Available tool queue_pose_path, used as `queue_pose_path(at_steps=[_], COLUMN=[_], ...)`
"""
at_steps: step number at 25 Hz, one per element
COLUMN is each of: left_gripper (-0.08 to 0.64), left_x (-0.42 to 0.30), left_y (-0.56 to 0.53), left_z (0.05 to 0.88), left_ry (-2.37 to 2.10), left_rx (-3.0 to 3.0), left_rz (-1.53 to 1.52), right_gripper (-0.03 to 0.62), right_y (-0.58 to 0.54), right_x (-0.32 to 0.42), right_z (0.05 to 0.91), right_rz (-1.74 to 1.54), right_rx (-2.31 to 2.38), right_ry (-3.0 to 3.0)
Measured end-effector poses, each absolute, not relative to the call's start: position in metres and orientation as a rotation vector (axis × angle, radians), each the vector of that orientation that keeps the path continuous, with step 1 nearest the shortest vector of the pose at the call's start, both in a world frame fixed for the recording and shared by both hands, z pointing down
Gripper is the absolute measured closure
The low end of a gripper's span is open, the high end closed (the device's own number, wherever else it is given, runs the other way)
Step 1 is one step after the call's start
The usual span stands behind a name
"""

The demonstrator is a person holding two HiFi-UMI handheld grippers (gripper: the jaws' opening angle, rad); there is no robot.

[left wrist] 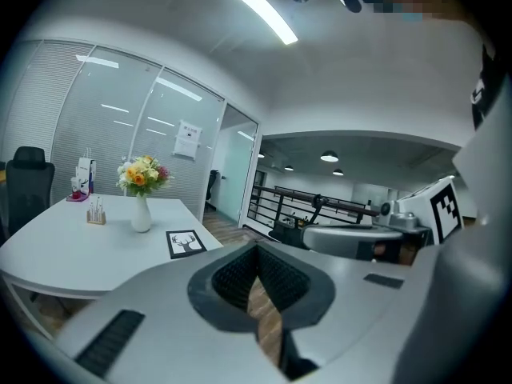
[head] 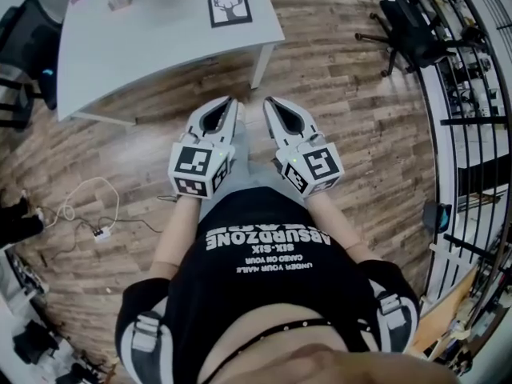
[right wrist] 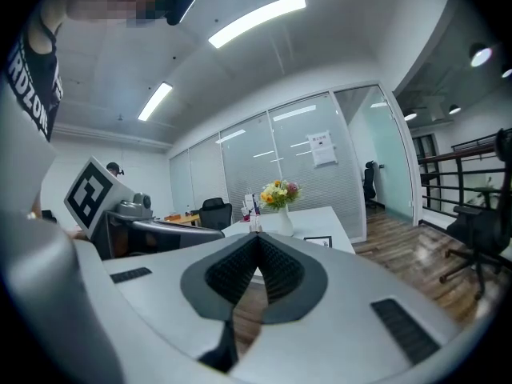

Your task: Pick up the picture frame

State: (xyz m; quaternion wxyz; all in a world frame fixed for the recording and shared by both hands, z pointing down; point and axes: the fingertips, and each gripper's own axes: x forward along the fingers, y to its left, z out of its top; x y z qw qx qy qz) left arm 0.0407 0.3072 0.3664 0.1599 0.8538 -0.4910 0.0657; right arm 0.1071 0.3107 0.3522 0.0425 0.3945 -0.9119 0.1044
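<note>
A black picture frame (head: 230, 6) with a deer drawing lies flat near the front right corner of the white table (head: 144, 50). The same frame (left wrist: 186, 243) shows small in the left gripper view, and its edge (right wrist: 318, 242) peeks over the right gripper's body. My left gripper (head: 230, 102) and right gripper (head: 269, 102) are held side by side in front of the person's waist, well short of the table, above the wooden floor. Both are shut with nothing between the jaws, their tips meeting (left wrist: 257, 250) (right wrist: 258, 238).
A white vase of flowers (left wrist: 142, 190) and a small holder (left wrist: 96, 212) stand further back on the table. Black office chairs (head: 416, 30) sit by the railing at right, another chair (head: 28, 34) at the table's left. A white cable and power strip (head: 96, 230) lie on the floor at left.
</note>
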Motion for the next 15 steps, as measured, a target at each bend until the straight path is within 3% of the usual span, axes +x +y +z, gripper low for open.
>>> queue_pose_path(at_steps=[15], left_gripper=[0.545], left_x=[0.041], left_y=[0.223], left_z=[0.38], left_ry=[-1.379], left_rx=[2.436], left_rz=[0.255], right_gripper=[0.577], right_y=[0.225], right_x=[0.109], right_z=[0.366], right_rz=[0.38], right_rx=[1.221], right_ry=[-2.77])
